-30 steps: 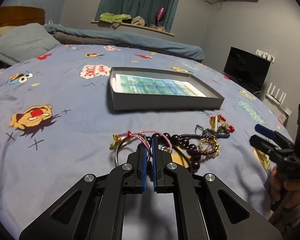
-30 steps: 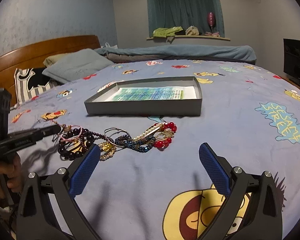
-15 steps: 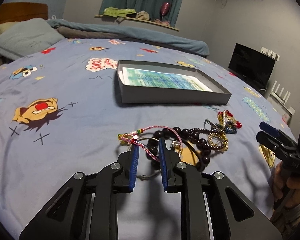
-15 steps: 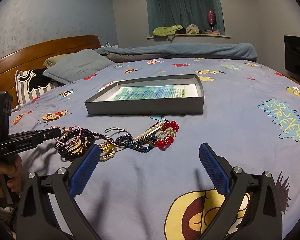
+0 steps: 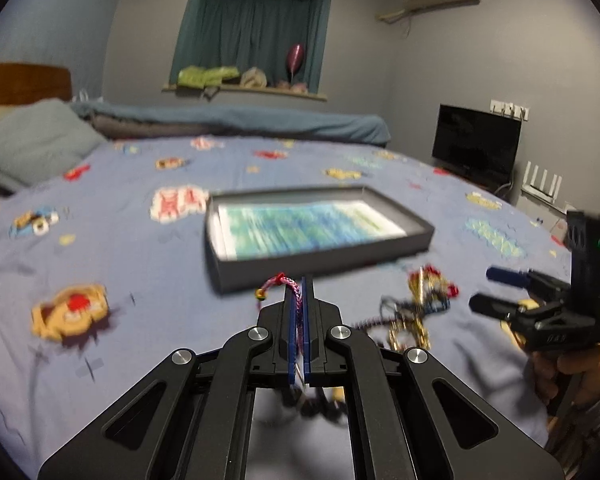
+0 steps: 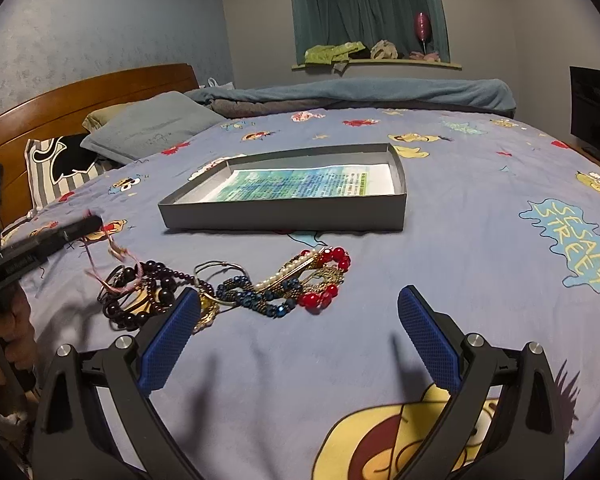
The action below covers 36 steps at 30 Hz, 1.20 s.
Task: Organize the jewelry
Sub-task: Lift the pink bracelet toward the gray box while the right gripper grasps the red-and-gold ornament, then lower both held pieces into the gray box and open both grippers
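- The left gripper (image 5: 299, 300) had its blue-padded fingers pressed together on a pink braided cord bracelet (image 5: 294, 294), which arched out above the tips with small beads at its end.
- In the right wrist view that cord (image 6: 100, 264) ran from the left gripper (image 6: 88, 226) down into a tangled heap of bead, pearl and chain jewelry (image 6: 236, 292) on the blue cartoon-print bedsheet (image 6: 480, 248), at about nine o'clock from the heap's middle.
- The right gripper (image 6: 296, 332) was closing from a wide spread with nothing between its fingers; it hung low at six o'clock from the heap.
- The shallow grey cardboard box lid (image 6: 284, 216) lined with a blue-green printed sheet lay at twelve o'clock beyond the heap, well apart from it.
- Risk, as I judged it: the cord looked snagged in the dark round beads (image 6: 156, 280), so a lift could drag the whole clump or slip the thin cord out of the pinch.
- Blur in the left wrist view hid how much trailed below.
- "SESAME STREET" (image 6: 572, 248) was readable on the sheet; the box's print was too small to read.
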### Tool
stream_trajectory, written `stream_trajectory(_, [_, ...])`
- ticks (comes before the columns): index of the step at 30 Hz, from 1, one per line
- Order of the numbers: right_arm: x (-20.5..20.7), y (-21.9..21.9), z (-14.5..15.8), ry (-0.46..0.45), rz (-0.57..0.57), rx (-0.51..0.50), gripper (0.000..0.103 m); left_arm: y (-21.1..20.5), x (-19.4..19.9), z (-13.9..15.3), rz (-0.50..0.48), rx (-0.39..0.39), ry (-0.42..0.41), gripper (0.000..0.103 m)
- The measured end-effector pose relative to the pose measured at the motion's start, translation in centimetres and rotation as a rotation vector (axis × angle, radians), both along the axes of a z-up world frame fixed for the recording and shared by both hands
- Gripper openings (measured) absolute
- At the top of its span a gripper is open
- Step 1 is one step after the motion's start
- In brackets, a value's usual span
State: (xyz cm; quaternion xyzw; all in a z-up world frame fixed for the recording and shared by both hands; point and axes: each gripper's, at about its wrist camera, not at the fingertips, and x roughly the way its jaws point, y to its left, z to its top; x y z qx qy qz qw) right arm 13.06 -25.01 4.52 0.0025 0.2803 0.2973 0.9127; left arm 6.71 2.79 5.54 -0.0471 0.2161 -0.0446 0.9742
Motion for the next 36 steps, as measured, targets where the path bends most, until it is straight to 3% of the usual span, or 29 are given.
stream_trajectory(5, [1.6, 0.2, -0.5, 0.052, 0.005, -0.031, 0.073, 1.2, 1.5, 1.6, 0.003, -0.018, -0.046, 0.003])
stream_trajectory(12, [4.2, -0.1, -1.1, 0.124, -0.033, -0.035, 0.059, 3.1, 2.8, 2.1, 0.019, -0.097, -0.055, 0.003])
stream_trajectory(16, [5.8, -0.2, -1.5, 0.176, -0.041, -0.04, 0.045, 2.7, 2.7, 2.2, 0.009, -0.071, -0.057, 0.003])
stream_trajectory(19, [6.4, 0.8, -2.0, 0.202, -0.012, -0.07, 0.044, 2.4, 2.6, 2.3, 0.004, -0.054, -0.063, 0.003])
stream_trajectory(20, [6.3, 1.1, -2.0, 0.197, 0.002, -0.077, 0.035, 2.4, 2.6, 2.2, 0.004, -0.055, -0.062, 0.003])
stream_trajectory(21, [6.2, 1.4, -2.0, 0.191, 0.022, -0.081, 0.018, 2.4, 2.6, 2.2, 0.005, -0.055, -0.062, 0.003])
stream_trajectory(22, [6.1, 1.5, -1.9, 0.181, 0.029, -0.081, 0.014, 2.3, 2.6, 2.3, 0.007, -0.054, -0.062, 0.003])
stream_trajectory(27, [4.9, 0.9, -0.1, 0.087, 0.033, -0.031, 0.003, 2.4, 2.5, 2.3, 0.015, -0.052, -0.064, 0.003])
stream_trajectory(29, [4.2, 0.5, 1.2, 0.013, 0.007, -0.033, 0.003, 2.5, 2.5, 2.3, 0.017, -0.054, -0.068, 0.003])
stream_trajectory(36, [4.3, -0.5, 5.8, -0.101, -0.01, 0.05, 0.002, 2.5, 2.8, 2.4, 0.016, -0.065, -0.081, 0.003])
